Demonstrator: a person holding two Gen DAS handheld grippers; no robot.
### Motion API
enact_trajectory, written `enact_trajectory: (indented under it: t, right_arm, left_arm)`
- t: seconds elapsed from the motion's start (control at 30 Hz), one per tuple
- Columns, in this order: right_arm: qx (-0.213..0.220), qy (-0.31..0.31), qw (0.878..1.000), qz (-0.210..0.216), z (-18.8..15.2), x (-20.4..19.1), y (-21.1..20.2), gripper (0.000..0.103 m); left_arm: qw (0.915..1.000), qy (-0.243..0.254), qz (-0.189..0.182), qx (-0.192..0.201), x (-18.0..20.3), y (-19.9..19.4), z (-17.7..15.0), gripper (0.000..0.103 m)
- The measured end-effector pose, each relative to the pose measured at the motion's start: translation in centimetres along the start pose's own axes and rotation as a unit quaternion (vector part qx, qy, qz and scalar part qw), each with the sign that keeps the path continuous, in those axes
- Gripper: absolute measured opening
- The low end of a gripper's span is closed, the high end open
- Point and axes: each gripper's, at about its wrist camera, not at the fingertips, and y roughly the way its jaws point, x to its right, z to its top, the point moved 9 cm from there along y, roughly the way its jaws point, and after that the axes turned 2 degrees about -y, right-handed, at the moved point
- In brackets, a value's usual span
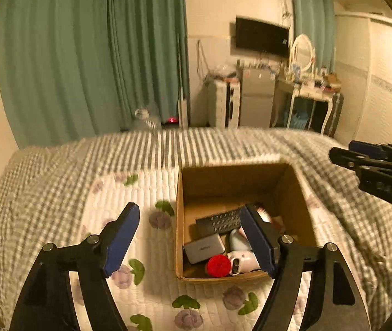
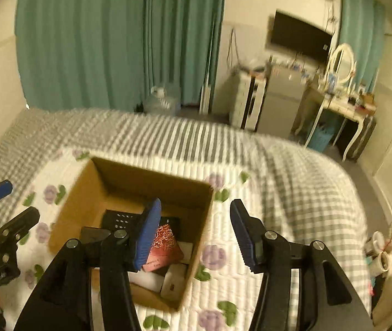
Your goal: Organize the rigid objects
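Nearest, we list the left gripper (image 1: 189, 237), jaws spread wide and empty above the box's left wall, and the right gripper (image 2: 196, 234), likewise spread and empty, straddling the box's right wall. Below them we note the open cardboard box (image 1: 179, 220) on a floral quilted mat (image 1: 141, 193) — contents: a red round object (image 1: 218, 266), a white device (image 1: 244, 260), a grey power bank (image 1: 204, 248), a black remote control (image 1: 219, 222) and a red patterned packet (image 2: 165, 244). Beyond it we record a checked bedspread (image 1: 209, 143), then green curtains (image 1: 85, 55) — and a wall-mounted television (image 1: 262, 37).
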Motion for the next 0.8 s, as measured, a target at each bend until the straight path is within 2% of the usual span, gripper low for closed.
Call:
enact_trajectory:
  t: [0.1,0.17,0.3,0.37,0.4,0.47,0.5,0.53,0.6,0.8]
  right_arm:
    - [0.047,-0.002,0.999,-0.006,1.3,0.4,-6.0,0.053]
    - [0.068,-0.003,0.998,-0.011,2.2,0.3,-9.1,0.058]
    - [0.116,-0.014,0.993,-0.021,3.4,-1.2,-15.9,0.068]
    - [0.133,-0.010,0.991,-0.011,3.6,-2.3,-18.9,0.069]
    - [0.137,-0.007,0.991,-0.006,3.5,-2.6,-19.8,0.070]
    - [0.146,0.003,0.989,-0.001,3.3,-3.2,-21.6,0.080]
    - [0.150,0.009,0.989,0.000,3.1,-3.4,-22.4,0.092]
    - [0.153,0.013,0.988,-0.002,2.9,-3.5,-22.9,0.098]
    - [0.160,0.020,0.987,-0.012,2.1,-3.6,-23.8,0.103]
    - [0.173,0.048,0.984,-0.021,-1.4,-3.1,-22.9,0.103]
  left_arm:
    - [0.9994,0.002,0.000,0.034,-0.3,-4.2,1.9,0.084]
    - [0.9982,-0.001,0.001,0.060,-0.7,-7.1,3.1,0.092]
    - [0.9947,-0.006,0.007,0.102,-1.3,-12.4,4.7,0.102]
    - [0.9934,-0.002,0.010,0.114,-1.5,-14.2,4.8,0.103]
    - [0.9930,0.001,0.009,0.118,-1.5,-14.7,4.8,0.103]
    - [0.9919,0.007,0.009,0.126,-1.4,-16.0,4.5,0.103]
    - [0.9915,0.008,0.010,0.129,-1.4,-16.4,4.3,0.103]
    - [0.9911,0.008,0.010,0.132,-1.4,-16.8,4.0,0.103]
    - [0.9905,0.006,0.008,0.137,-1.3,-17.1,3.2,0.103]
    - [0.9904,-0.008,0.010,0.138,-1.4,-15.9,-0.2,0.103]
